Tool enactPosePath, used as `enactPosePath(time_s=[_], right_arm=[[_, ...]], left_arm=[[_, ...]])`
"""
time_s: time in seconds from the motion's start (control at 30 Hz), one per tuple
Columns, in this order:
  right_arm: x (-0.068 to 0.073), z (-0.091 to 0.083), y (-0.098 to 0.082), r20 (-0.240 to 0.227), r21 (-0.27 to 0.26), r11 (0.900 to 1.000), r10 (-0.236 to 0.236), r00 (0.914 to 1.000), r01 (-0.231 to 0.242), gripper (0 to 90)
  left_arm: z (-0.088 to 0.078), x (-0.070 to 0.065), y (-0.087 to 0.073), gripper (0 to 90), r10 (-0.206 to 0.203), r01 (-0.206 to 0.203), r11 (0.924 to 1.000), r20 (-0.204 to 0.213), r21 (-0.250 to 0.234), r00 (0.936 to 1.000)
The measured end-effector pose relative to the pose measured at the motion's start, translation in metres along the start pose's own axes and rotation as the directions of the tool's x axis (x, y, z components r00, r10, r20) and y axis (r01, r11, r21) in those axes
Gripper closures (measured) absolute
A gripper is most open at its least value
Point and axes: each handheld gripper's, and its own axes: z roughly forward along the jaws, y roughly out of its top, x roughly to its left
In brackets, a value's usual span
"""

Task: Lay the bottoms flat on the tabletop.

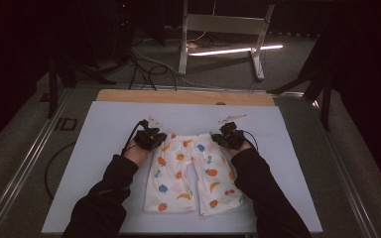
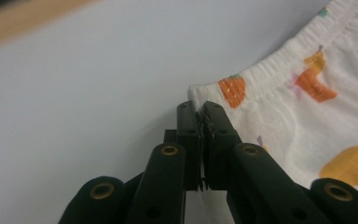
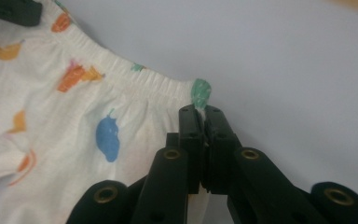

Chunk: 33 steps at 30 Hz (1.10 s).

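Smooth white counter (image 1: 104, 148) carries soft white fruit-print cotton shorts (image 1: 188, 173), flat, ribbed elastic waistband away from the person, legs pointing back toward them, each waistband corner pinched by left tool (image 1: 155, 137) and right tool (image 1: 222, 138).

A white bench (image 1: 99, 148) with a bare wooden strip (image 1: 178, 96) along its far edge carried a single garment. White shorts (image 1: 191, 173) printed with coloured fruit lay flat near the middle of it, waistband toward the far edge and both legs pointing toward the near edge.
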Motion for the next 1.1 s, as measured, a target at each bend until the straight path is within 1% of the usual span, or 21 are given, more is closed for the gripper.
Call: enactPosePath(time_s=[0.07, 0.13, 0.17, 0.2, 0.23, 0.27, 0.3, 0.33, 0.47, 0.57, 0.63, 0.7, 0.8, 0.83, 0.9, 0.97, 1.1], right_arm=[[-0.004, 0.0, 0.005, 0.0, -0.023, 1.0, 0.009, 1.0, -0.009, 87.6], [-0.009, 0.002, 0.008, 0.014, -0.036, 0.999, 0.022, 0.9997, -0.021, 87.6], [-0.012, 0.003, 0.009, 0.016, -0.042, 0.999, 0.035, 0.9993, -0.035, 87.6], [-0.014, 0.005, 0.01, 0.027, -0.049, 0.998, 0.044, 0.9986, -0.043, 87.7], [-0.016, 0.006, 0.011, 0.033, -0.056, 0.997, 0.053, 0.998, -0.052, 87.6], [-0.018, 0.008, 0.011, 0.041, -0.061, 0.996, 0.066, 0.997, -0.064, 87.6], [-0.02, 0.009, 0.011, 0.053, -0.066, 0.995, 0.073, 0.9959, -0.069, 87.6], [-0.021, 0.011, 0.012, 0.06, -0.071, 0.995, 0.078, 0.9952, -0.073, 87.6], [-0.027, 0.021, 0.015, 0.076, -0.053, 0.995, 0.086, 0.9935, -0.082, 87.6], [-0.031, 0.028, 0.016, 0.084, -0.041, 0.995, 0.097, 0.9917, -0.094, 87.6], [-0.034, 0.031, 0.016, 0.084, -0.034, 0.994, 0.103, 0.9911, -0.1, 87.6], [-0.035, 0.034, 0.016, 0.085, -0.026, 0.994, 0.106, 0.9908, -0.104, 87.5], [-0.035, 0.037, 0.017, 0.098, -0.015, 0.994, 0.108, 0.9893, -0.107, 87.5], [-0.035, 0.037, 0.018, 0.106, -0.013, 0.994, 0.107, 0.9886, -0.106, 87.5], [-0.037, 0.036, 0.019, 0.112, -0.013, 0.994, 0.109, 0.9876, -0.109, 87.5], [-0.039, 0.036, 0.021, 0.112, -0.016, 0.993, 0.115, 0.987, -0.114, 87.5], [-0.04, 0.036, 0.023, 0.115, -0.017, 0.993, 0.118, 0.9864, -0.117, 87.3]], left_arm=[[0.003, 0.004, 0.007, 87.9, 0.012, -0.012, 0.9999, 0.002, -0.006, 0.9999], [0.006, 0.008, 0.012, 87.8, 0.032, -0.032, 0.9993, 0.005, -0.02, 0.9995], [0.009, 0.01, 0.014, 87.8, 0.033, -0.033, 0.9991, 0.007, -0.026, 0.9994], [0.012, 0.011, 0.015, 87.8, 0.033, -0.032, 0.9991, 0.006, -0.027, 0.9995], [0.015, 0.013, 0.017, 87.8, 0.027, -0.027, 0.9993, 0.001, -0.027, 0.9996], [0.018, 0.014, 0.017, 87.8, 0.016, -0.016, 0.9993, 0.006, -0.035, 0.9999], [0.02, 0.015, 0.018, 87.8, 0.015, -0.015, 0.9992, 0.003, -0.037, 0.9999], [0.024, 0.016, 0.018, 87.7, 0.0, 0.0, 0.9994, -0.002, -0.036, 1.0], [0.031, 0.02, 0.019, 87.8, -0.02, 0.02, 0.9988, -0.014, -0.045, 0.9997], [0.035, 0.02, 0.021, 87.7, -0.021, 0.02, 0.9989, -0.019, -0.042, 0.9996], [0.038, 0.021, 0.021, 87.7, -0.02, 0.019, 0.9993, -0.024, -0.032, 0.9995], [0.04, 0.024, 0.022, 87.7, -0.029, 0.028, 0.9991, -0.025, -0.03, 0.9993], [0.043, 0.023, 0.023, 87.7, -0.035, 0.034, 0.9988, -0.025, -0.036, 0.9991], [0.044, 0.023, 0.024, 87.6, -0.027, 0.026, 0.999, -0.028, -0.037, 0.9993], [0.044, 0.023, 0.025, 87.6, -0.034, 0.033, 0.9985, -0.029, -0.043, 0.999], [0.044, 0.023, 0.026, 87.5, -0.036, 0.035, 0.9983, -0.026, -0.046, 0.999], [0.046, 0.022, 0.027, 87.5, -0.031, 0.03, 0.9989, -0.035, -0.036, 0.9989]])
